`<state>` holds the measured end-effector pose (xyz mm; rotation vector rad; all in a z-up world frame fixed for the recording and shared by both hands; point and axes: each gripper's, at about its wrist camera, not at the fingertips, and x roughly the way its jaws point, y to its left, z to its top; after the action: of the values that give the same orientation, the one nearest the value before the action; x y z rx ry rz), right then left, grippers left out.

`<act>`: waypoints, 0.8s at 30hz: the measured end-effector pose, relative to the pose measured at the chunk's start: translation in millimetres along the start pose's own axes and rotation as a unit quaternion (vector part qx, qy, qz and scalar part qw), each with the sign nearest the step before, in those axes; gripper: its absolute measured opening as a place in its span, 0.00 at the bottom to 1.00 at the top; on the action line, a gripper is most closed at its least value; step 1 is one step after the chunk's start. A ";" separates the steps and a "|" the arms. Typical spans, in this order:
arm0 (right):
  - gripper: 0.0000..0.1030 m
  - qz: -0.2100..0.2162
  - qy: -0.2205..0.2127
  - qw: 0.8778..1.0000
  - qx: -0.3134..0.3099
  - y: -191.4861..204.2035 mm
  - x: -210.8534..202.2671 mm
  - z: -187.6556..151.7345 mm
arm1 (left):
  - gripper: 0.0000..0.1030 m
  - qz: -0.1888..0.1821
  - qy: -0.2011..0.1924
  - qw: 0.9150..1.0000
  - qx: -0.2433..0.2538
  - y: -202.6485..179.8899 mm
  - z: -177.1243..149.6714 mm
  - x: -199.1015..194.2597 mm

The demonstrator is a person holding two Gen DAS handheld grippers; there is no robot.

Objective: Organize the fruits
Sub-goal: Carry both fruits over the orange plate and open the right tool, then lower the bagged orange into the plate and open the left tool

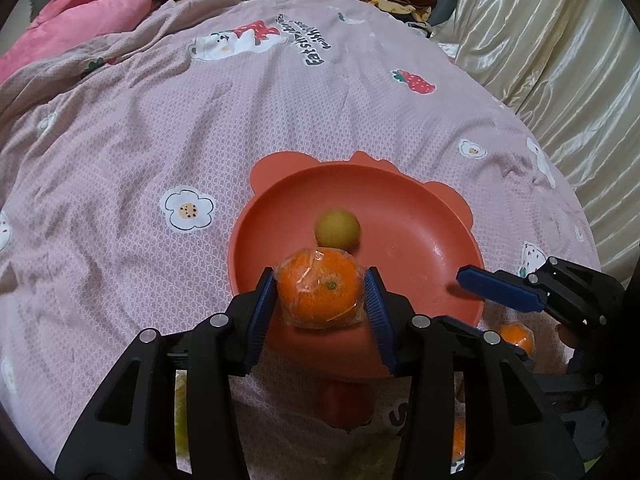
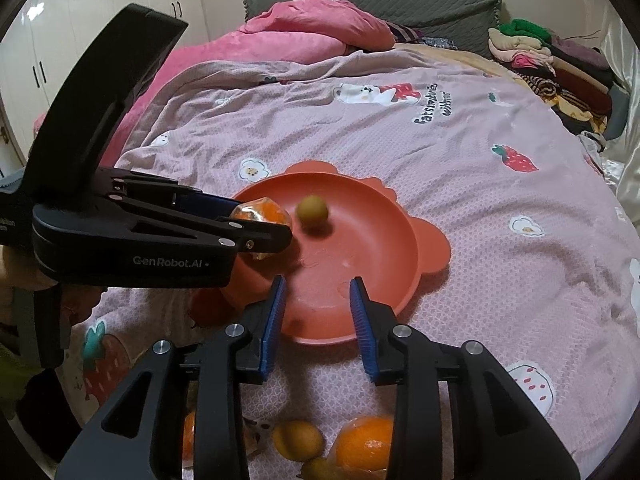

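L claw (image 1: 320,292) pinches 1 wrapped orange (image 1: 318,292) over bowl (image 1: 420,208) w/ 1 yellow fruit (image 1: 337,229); R claw (image 2: 318,312) spread.

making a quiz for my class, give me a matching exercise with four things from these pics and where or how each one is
Things:
1. wrapped orange
2. small yellow-green fruit
3. right gripper
4. orange bowl

States:
A. open, holding nothing
B. resting on the pink blanket
C. clamped between the left gripper's fingers
D. lying loose inside the bowl

Pairs: 1-C, 2-D, 3-A, 4-B
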<state>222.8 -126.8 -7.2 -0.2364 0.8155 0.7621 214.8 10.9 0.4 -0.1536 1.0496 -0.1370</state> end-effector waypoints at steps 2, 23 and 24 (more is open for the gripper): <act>0.33 0.000 -0.001 1.000 0.001 -0.5 -1.4 -0.2 | 0.36 0.000 -0.001 1.000 -0.001 0.5 0.1 -0.5; 0.56 -0.006 -0.017 1.000 0.013 -2.5 -15.6 -3.2 | 0.47 0.017 -0.047 0.999 0.000 -3.3 -1.8 -33.4; 0.56 -0.007 -0.018 1.000 0.014 -2.9 -16.6 -3.6 | 0.48 0.018 -0.050 0.999 0.001 -4.3 -2.3 -35.2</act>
<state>215.4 -139.1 2.2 -0.2020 0.7884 0.7399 195.3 13.1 30.1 -0.1372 0.9518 -0.0966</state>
